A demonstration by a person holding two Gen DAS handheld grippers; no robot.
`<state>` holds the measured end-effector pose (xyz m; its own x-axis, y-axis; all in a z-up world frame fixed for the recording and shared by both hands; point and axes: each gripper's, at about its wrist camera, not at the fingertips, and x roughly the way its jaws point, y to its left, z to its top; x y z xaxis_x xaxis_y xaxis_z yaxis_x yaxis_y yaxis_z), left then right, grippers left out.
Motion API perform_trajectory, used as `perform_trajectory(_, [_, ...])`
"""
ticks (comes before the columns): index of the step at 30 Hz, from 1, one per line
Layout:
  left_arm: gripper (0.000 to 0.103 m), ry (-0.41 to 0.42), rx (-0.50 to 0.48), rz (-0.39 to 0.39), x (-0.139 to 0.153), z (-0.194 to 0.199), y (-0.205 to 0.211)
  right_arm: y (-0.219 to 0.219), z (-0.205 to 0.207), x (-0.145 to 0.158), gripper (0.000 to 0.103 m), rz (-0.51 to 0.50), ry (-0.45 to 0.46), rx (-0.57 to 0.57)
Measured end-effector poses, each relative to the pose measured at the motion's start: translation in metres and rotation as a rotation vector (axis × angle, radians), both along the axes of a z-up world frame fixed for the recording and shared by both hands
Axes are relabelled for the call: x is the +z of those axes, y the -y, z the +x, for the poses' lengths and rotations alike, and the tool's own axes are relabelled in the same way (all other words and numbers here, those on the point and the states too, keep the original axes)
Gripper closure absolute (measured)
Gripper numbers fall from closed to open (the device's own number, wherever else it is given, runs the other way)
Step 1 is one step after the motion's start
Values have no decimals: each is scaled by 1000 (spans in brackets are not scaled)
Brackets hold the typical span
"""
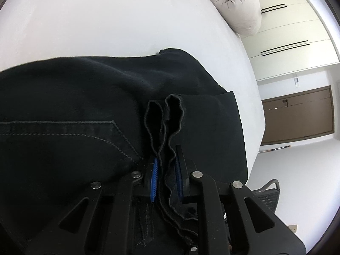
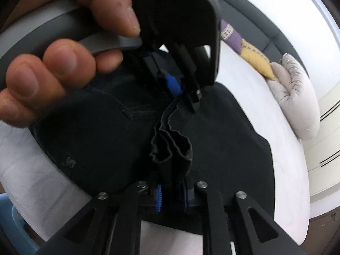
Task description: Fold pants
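Note:
Dark navy pants (image 1: 85,95) lie spread on a white bed (image 1: 106,21), a stitched back pocket showing at the left. My left gripper (image 1: 166,174) is shut on a bunched, layered edge of the pants, which stands up in wavy folds between its blue pads. In the right wrist view the same ridge of fabric (image 2: 170,144) runs from the left gripper (image 2: 182,93), held by a person's hand (image 2: 53,74), down to my right gripper (image 2: 172,197). The right jaws stand slightly apart with the folded edge loose between the blue pads.
A grey quilted pillow (image 1: 235,4) lies at the bed's far right edge, with a yellow and purple cushion (image 2: 255,57) beyond it. White wardrobe doors (image 1: 286,31) and a brown door (image 1: 297,112) line the wall. A mesh chair (image 1: 267,195) stands beside the bed.

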<state>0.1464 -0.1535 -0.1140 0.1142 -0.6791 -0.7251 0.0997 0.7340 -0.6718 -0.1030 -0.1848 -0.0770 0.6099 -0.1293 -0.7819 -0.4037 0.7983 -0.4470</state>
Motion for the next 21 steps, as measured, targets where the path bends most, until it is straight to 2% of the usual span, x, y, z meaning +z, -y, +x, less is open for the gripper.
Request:
perform_trajectory(2, [90,37,5,44,9,-2,-2,6,2,10,60,46,-5,-2])
perform_trajectory(3, [89,63,26,85,16,-3,-4,8,2,15,44,67,-9,-5])
perform_trajectory(4, [89,81,49,115,21,-3,-10,17,0,25,34,132,-32,-2])
perform_trajectory(6, [90,119,98,166,34,-3,-27,32,-12,39,31,264,-88,10])
perform_trajectory(8, [90,170,87,172,48,-7,-24,50,-20,52,32,408,-169,26])
perform_trajectory(9, [90,198,62,164,54,-10,-16,71,-20,63,35,522,-213,24])
perform_trajectory(11, [90,231,7,137,58,-17,5,116,-11,77,49,733,-286,-5])
perform_trajectory(12, [90,237,-19,124,56,-20,17,136,-6,80,58,803,-307,-21])
perform_trajectory(14, [89,229,-56,137,46,-24,27,187,11,91,72,918,-287,-65])
perform_trajectory(16, [90,183,-90,165,21,-28,42,231,32,92,89,1040,-284,-101])
perform_trajectory(17, [90,169,-97,167,11,-30,45,253,47,88,91,1109,-302,-125])
perform_trajectory(18, [90,192,-87,146,7,-34,45,268,62,81,91,1160,-335,-134])
perform_trajectory(21, [90,185,-72,78,2,-33,35,293,112,54,91,1207,-413,-190])
